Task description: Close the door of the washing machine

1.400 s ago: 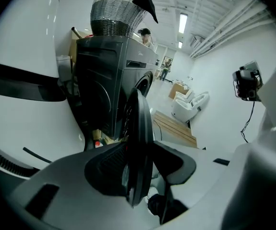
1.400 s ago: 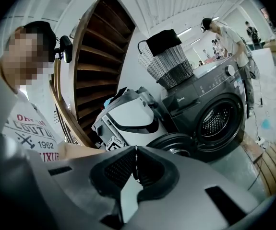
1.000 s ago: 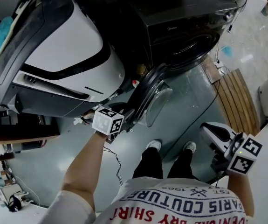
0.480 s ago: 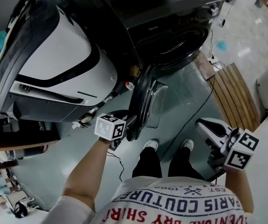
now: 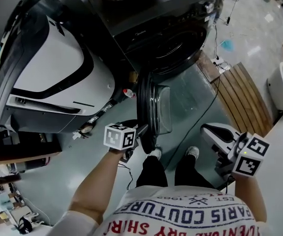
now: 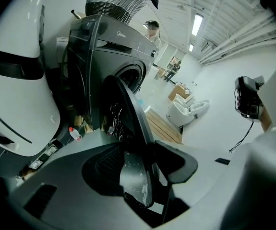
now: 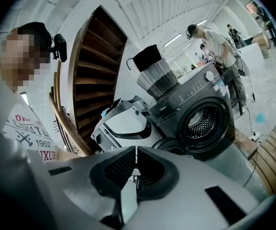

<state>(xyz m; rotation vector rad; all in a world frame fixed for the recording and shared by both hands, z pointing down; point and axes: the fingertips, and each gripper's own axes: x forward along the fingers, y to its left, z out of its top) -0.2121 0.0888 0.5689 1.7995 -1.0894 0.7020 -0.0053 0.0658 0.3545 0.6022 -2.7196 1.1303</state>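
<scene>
Between the left gripper's [image 6: 152, 176] just-loosened jaws, door rim [image 6: 128, 114]; right gripper [image 7: 136, 152] clenched empty (drum holes [image 7: 202, 121] in its view alone)

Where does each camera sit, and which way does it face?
Head view: on the head, steeply down at washing machine, open door; shows arms, legs, left gripper, right gripper.
Left gripper view: along its jaws, just opening, door rim between them.
Right gripper view: near level at the drum; jaws together, shirt at left.
All show the washing machine.
</scene>
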